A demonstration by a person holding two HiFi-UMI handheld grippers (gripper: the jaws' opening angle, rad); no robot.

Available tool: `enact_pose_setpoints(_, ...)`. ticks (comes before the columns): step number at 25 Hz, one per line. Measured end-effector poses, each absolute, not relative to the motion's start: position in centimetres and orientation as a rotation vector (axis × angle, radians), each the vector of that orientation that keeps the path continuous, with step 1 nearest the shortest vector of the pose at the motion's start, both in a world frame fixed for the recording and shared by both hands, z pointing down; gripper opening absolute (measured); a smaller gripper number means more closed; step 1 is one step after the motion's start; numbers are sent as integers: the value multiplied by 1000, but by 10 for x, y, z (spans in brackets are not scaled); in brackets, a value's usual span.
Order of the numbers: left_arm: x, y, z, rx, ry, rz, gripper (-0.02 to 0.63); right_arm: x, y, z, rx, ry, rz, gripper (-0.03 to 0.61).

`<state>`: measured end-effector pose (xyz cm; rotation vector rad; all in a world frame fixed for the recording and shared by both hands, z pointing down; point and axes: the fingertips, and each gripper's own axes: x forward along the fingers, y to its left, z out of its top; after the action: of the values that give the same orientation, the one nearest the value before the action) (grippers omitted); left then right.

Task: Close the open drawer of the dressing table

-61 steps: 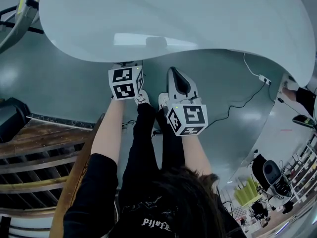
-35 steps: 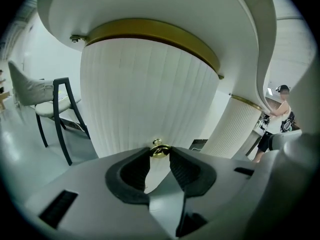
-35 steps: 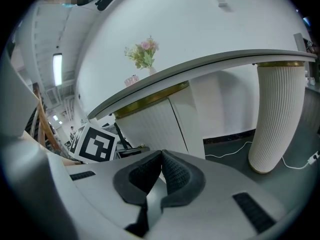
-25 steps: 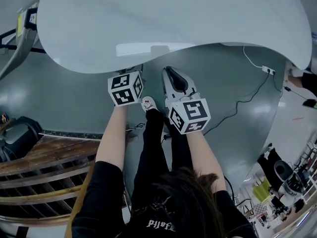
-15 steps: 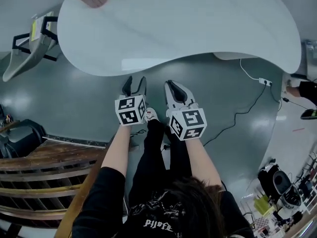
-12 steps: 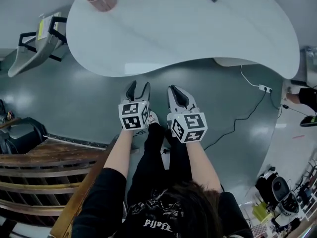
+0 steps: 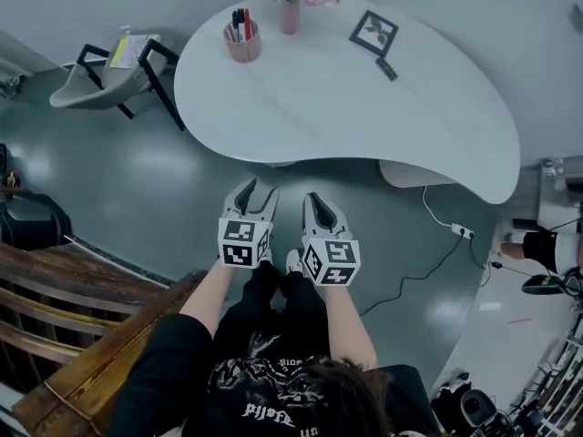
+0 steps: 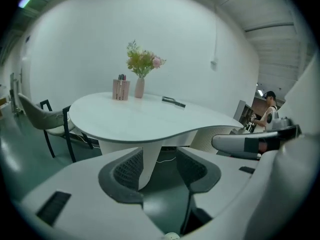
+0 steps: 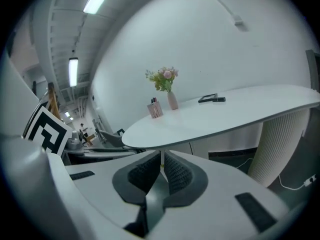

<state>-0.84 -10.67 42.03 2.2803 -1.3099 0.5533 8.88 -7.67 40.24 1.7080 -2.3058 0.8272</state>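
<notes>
No dressing table or drawer shows in any view. My left gripper [image 7: 255, 188] is held over the green floor, short of a white curved table [image 7: 346, 107]. It is open, with floor showing between its jaws [image 8: 160, 166]. My right gripper [image 7: 317, 198] hangs beside it, shut on nothing, its pads nearly meeting [image 9: 161, 171]. Both point toward the table [image 8: 135, 121] [image 9: 225, 109], which is well clear of the fingertips.
The table carries a pen holder [image 7: 241, 39], a flower vase [image 7: 290, 12], a picture frame [image 7: 373, 33] and a remote [image 7: 387, 68]. A grey chair [image 7: 109, 76] stands at its left end. Wooden slats [image 7: 55, 308] lie at left. A power strip [image 7: 460, 232] with cable lies right.
The table has slid up and away in the head view until its whole top shows. Both grippers have come out from its near edge and sit lower, side by side.
</notes>
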Motion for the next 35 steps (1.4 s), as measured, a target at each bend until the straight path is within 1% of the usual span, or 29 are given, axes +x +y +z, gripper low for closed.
enact_pose_setpoints(7, -13, -83, 366, 2333, -1327, 477, 219, 89, -66, 357, 1721, -2352, 795, 37)
enact_pose_setpoints(11, -24, -71, 336, 2353, -1371, 449, 190, 88, -51, 334, 1699, -2378, 753, 37)
enact_pose_setpoints(19, -38, -55, 302, 2370, -1421, 376, 175, 78, -34, 308, 1619, -2408, 644, 37)
enact_pose_setpoints(22, -42, -42, 301, 2391, -1406, 404, 167, 72, -29, 305, 1597, -2409, 619, 37)
enact_pose_setpoints(23, -43, -40, 303, 2398, -1401, 419, 161, 71, -29, 306, 1592, -2405, 611, 37)
enact_pose_setpoints(27, -48, -34, 306, 2408, -1406, 426, 84, 67, -28, 307, 1572, -2408, 589, 37)
enact_pose_setpoints(31, -55, -38, 299, 2420, -1435, 410, 69, 62, -30, 305, 1560, -2421, 588, 37)
enact_pose_setpoints(35, -57, -39, 296, 2423, -1426, 390, 33, 57, -28, 303, 1554, -2414, 542, 32)
